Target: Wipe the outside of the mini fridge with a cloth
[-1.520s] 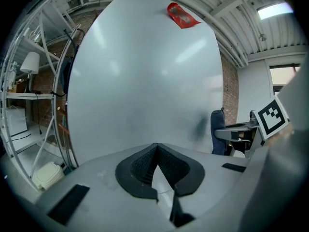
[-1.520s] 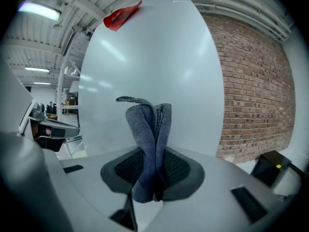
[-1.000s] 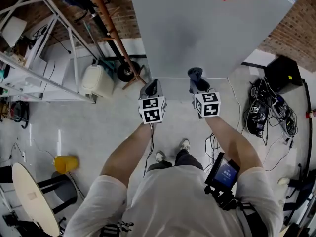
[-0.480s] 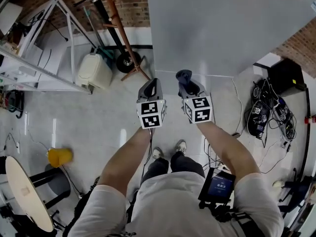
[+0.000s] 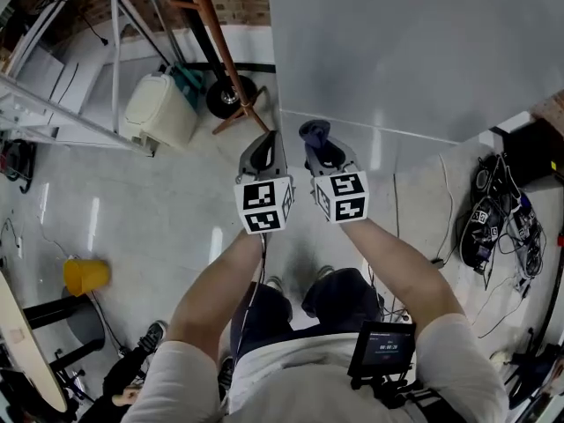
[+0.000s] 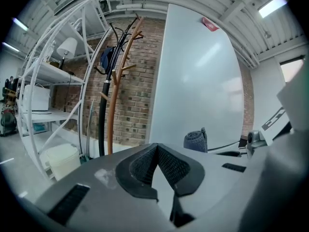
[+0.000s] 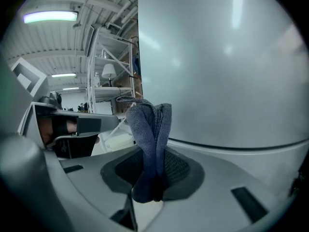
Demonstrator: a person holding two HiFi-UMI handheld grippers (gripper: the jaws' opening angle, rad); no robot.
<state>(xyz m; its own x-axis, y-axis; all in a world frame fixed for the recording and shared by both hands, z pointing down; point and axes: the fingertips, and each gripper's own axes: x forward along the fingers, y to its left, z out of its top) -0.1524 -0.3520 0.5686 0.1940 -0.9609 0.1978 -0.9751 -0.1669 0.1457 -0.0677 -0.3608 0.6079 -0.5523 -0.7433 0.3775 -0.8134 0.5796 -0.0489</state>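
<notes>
The mini fridge (image 5: 405, 42) is a tall pale grey box filling the head view's upper right. It also shows in the left gripper view (image 6: 198, 81) and the right gripper view (image 7: 222, 57). My right gripper (image 5: 315, 141) is shut on a folded blue-grey cloth (image 7: 150, 129), which stands up between its pads close in front of the fridge's face. The cloth (image 6: 195, 140) shows in the left gripper view too. My left gripper (image 5: 264, 155) hangs just left of the right one, shut (image 6: 157, 151) with nothing in it.
Left of the fridge stand a wooden coat stand (image 5: 220, 51), a white canister (image 5: 159, 108), a black wheel (image 5: 227, 97) and a white metal rack (image 5: 62, 104). A tangle of cables (image 5: 502, 227) lies on the floor at right. A yellow object (image 5: 85, 274) sits at lower left.
The person has stepped nearer to the fridge. Both grippers have drawn closer together, the right one shifting left with the cloth still in it.
</notes>
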